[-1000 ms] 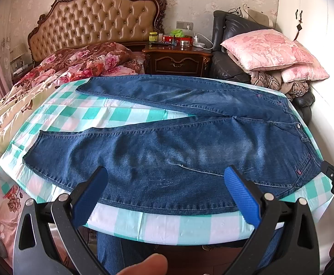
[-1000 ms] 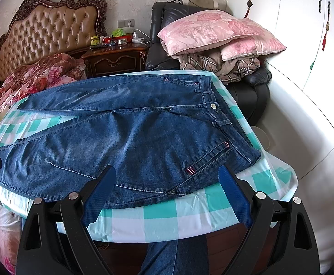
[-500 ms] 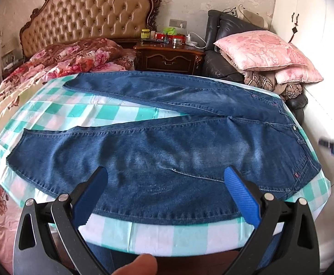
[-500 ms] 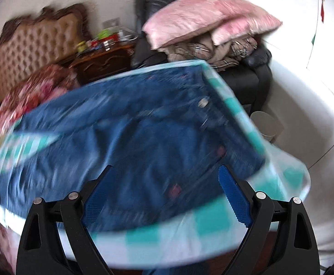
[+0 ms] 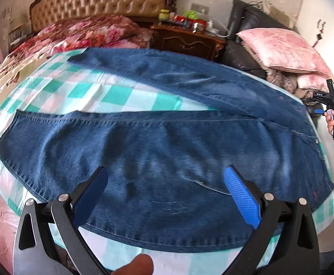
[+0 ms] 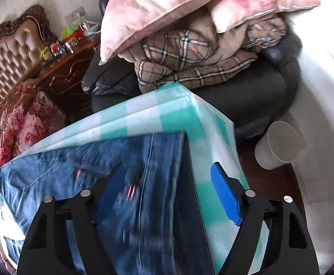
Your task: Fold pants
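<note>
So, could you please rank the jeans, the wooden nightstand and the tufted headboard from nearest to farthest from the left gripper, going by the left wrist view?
1. jeans: spread on the checked cloth, right under the left gripper.
2. wooden nightstand: beyond the jeans, upper centre right.
3. tufted headboard: against the wall, upper left, farther back than the nightstand.

In the right wrist view the pants (image 6: pixel 144 183) smear with motion blur, so their waist details are unreadable. At six o'clock the frame cuts them off. The small items on the nightstand (image 5: pixel 185 39), at twelve o'clock in the left wrist view, are too blurred to identify.
</note>
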Available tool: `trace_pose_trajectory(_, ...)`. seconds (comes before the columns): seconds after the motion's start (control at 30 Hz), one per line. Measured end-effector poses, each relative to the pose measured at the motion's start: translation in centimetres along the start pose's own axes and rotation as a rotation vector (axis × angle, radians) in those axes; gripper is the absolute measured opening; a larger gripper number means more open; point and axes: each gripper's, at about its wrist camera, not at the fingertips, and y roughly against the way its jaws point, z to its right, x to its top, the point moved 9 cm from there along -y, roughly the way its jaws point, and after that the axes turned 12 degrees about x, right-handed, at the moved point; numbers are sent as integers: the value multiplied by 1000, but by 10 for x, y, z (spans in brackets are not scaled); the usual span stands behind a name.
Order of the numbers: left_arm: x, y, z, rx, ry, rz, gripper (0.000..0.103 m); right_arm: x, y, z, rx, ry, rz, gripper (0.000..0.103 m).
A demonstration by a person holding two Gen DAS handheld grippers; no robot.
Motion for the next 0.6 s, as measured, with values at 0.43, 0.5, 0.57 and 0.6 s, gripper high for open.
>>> trace_pose_trajectory(0.43, -6, -4, -35, 49, 75, -48, 101, 10, -34, -6, -15, 50, -50, 7)
trace_pose_trajectory(0.5, -5, 10, -36, 49, 72, -28, 101, 13, -6, -26, 22, 77, 19, 7)
trace_pose_trajectory(0.57, -3, 25, -40, 52, 77, 2, 101, 8, 30, -55, 78, 128, 81, 7)
trace_pose_trajectory(0.6, -2, 31, -42, 52, 83, 11, 101, 0, 58, -75, 118, 163, 119, 6)
